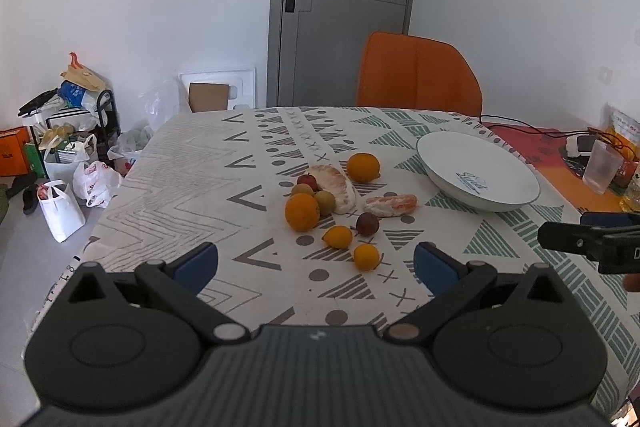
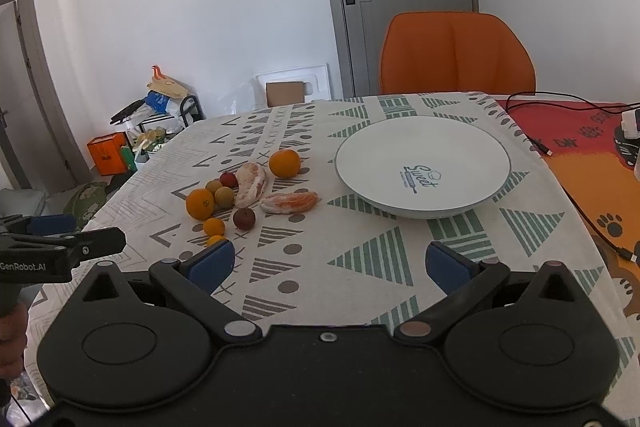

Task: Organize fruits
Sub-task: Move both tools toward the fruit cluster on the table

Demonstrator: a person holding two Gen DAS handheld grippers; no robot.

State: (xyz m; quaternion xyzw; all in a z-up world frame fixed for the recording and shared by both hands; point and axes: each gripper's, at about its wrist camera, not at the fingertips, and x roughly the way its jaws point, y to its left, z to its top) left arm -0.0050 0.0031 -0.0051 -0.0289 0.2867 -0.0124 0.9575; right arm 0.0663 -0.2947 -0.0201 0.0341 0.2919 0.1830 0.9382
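Note:
Several fruits lie in a loose cluster on the patterned tablecloth: a large orange (image 1: 302,211), a second orange (image 1: 363,167), two small oranges (image 1: 338,236) (image 1: 366,256), a dark red fruit (image 1: 367,223), and peeled pomelo pieces (image 1: 338,187) (image 1: 390,205). A white plate (image 1: 478,175) (image 2: 422,167) sits empty to their right. My left gripper (image 1: 316,263) hovers open before the cluster, nothing between its blue pads. My right gripper (image 2: 330,263) is open too, facing the plate, with the fruit cluster (image 2: 240,195) at its left.
An orange chair (image 2: 456,55) stands behind the table by a grey door (image 1: 344,3). A plastic cup (image 1: 602,167) and cables (image 2: 560,99) lie on the red mat at the right. Bags and boxes (image 1: 68,163) crowd the floor at left.

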